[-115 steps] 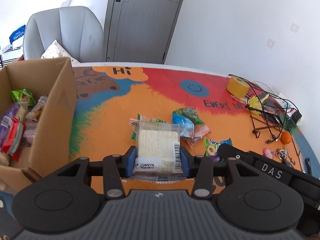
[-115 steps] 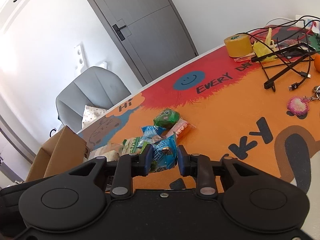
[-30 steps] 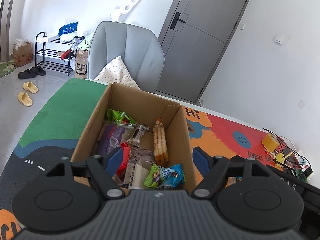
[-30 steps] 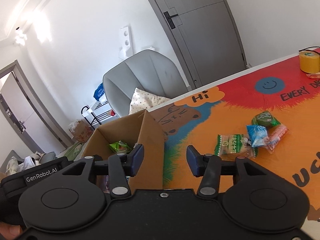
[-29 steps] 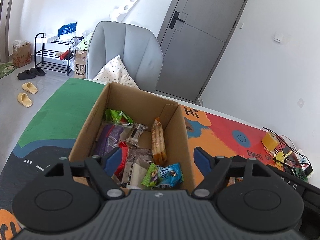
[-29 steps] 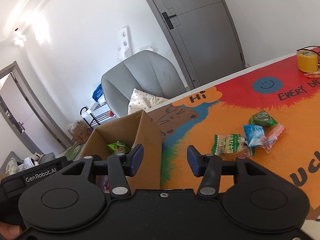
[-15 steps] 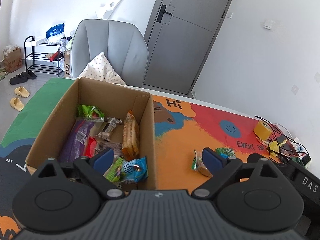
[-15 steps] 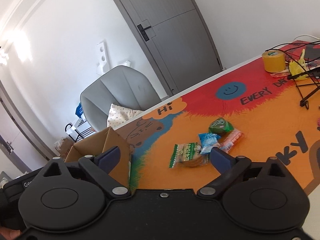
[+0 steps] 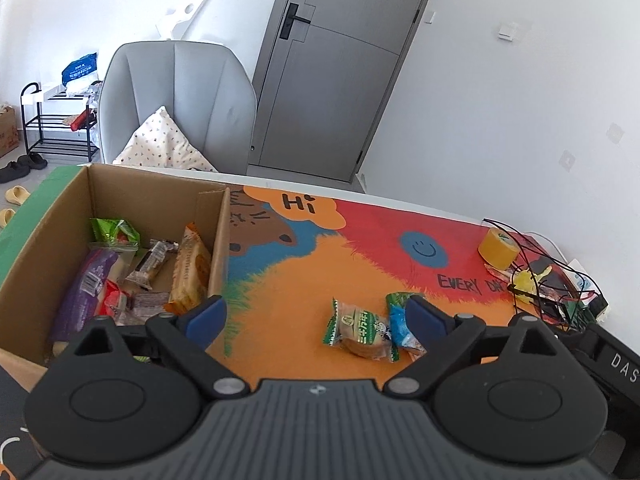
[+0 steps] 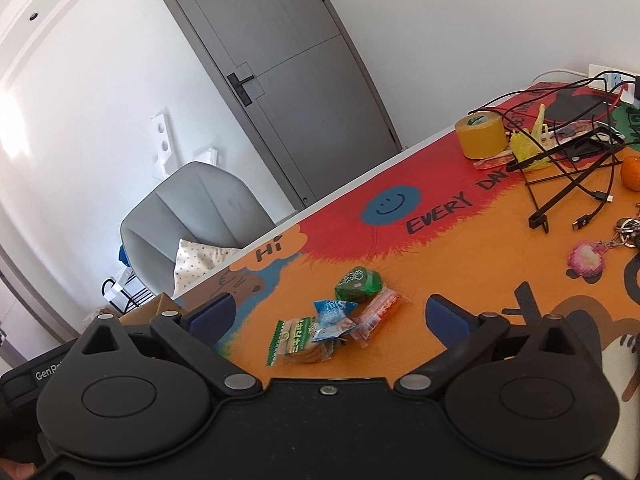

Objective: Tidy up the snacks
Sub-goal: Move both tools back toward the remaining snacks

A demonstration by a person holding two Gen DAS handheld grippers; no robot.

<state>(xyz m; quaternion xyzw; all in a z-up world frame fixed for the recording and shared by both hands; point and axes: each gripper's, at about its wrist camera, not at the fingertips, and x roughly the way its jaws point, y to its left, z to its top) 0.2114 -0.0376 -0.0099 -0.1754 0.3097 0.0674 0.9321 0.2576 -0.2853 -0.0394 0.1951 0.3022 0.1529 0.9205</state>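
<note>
A cardboard box at the left of the table holds several snack packs. It also shows in the right wrist view. A green-and-white biscuit pack, a blue pack, a green pack and an orange-pink pack lie together on the orange mat. My left gripper is open and empty, between the box and the packs. My right gripper is open and empty, above and just short of the packs.
A yellow tape roll, black cables and a stand, an orange fruit and a pink keychain sit at the right end. A grey chair with a cushion stands behind the table.
Both grippers have swung right, away from over the box toward the loose packs, and their jaws have opened wider. The snacks they held earlier are no longer in the jaws.
</note>
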